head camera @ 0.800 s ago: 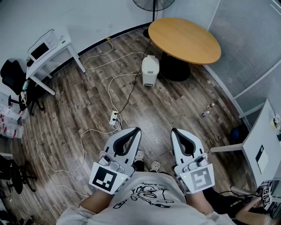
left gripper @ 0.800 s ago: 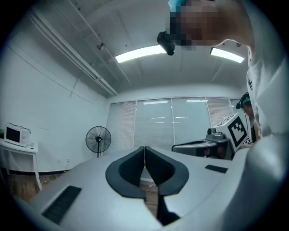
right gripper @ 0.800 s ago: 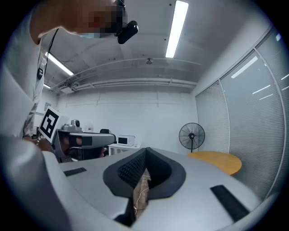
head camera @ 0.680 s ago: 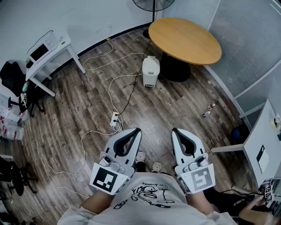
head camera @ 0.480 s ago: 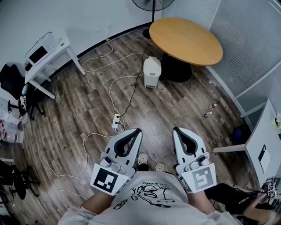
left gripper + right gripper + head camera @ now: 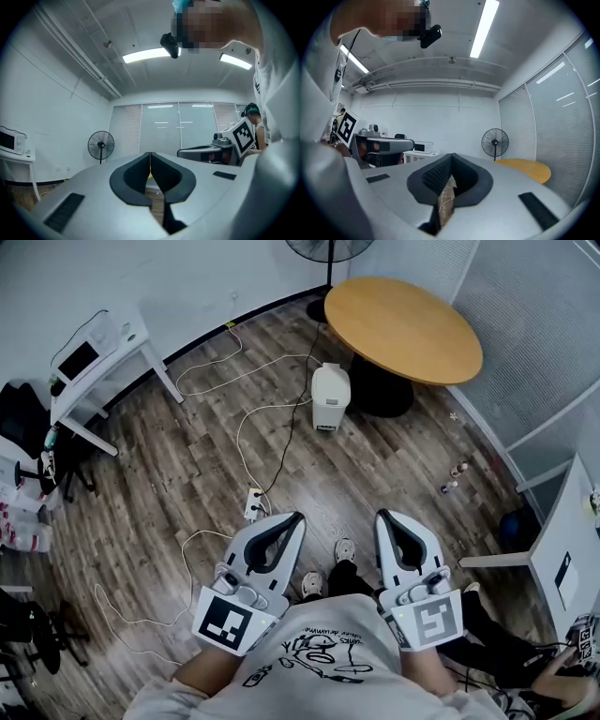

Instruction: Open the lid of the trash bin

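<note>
In the head view the small white plastic trash bin stands closed, well ahead of us, behind a white power strip with loose cables we might trip over; in their own views the left gripper and the right gripper are clenched, empty.

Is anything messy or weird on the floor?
Yes. Long white cords loop loosely across the wooden floor, and a power strip lies out in the open, well short of the trash bin. That looks easy to trip over.
</note>
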Tool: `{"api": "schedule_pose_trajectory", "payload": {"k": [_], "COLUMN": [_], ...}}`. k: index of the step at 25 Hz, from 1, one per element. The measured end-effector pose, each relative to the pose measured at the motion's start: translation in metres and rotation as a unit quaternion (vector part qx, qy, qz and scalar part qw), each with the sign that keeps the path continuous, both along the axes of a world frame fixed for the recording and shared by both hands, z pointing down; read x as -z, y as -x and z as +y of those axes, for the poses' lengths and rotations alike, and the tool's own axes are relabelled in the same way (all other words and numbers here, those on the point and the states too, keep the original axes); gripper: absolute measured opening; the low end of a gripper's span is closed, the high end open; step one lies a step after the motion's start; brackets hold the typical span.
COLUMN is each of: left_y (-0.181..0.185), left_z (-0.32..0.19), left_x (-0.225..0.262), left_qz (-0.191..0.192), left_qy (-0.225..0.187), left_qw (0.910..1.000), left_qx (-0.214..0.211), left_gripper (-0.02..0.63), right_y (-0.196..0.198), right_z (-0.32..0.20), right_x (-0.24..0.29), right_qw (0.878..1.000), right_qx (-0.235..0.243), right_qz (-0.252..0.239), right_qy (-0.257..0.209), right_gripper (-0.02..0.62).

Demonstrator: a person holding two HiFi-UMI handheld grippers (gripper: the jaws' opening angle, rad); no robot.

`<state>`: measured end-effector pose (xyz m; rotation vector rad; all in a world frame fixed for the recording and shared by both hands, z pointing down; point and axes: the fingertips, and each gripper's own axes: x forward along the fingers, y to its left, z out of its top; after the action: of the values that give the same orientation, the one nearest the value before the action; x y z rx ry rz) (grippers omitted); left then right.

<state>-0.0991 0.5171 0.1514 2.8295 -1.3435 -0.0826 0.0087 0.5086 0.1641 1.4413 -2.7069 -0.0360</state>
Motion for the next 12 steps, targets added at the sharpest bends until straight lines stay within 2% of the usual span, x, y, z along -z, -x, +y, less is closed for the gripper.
{"api": "schedule_pose_trajectory", "payload": {"k": [12], "left_y": [-0.005], "left_z": [-0.06], "left_x": [0.0], "left_qz": [0.003], "left_qy": [0.004], "left_qw": [1.0], "left_qx": [0.001], "left_gripper": [0.02], "right_y": [-0.001], "right_z": [-0.061], "right_x": [0.003], "right_qw": [1.0], "right_qx": [0.004], "right_qz": [-0.002], "right_qy": [-0.005], "right_gripper": [0.008]}}
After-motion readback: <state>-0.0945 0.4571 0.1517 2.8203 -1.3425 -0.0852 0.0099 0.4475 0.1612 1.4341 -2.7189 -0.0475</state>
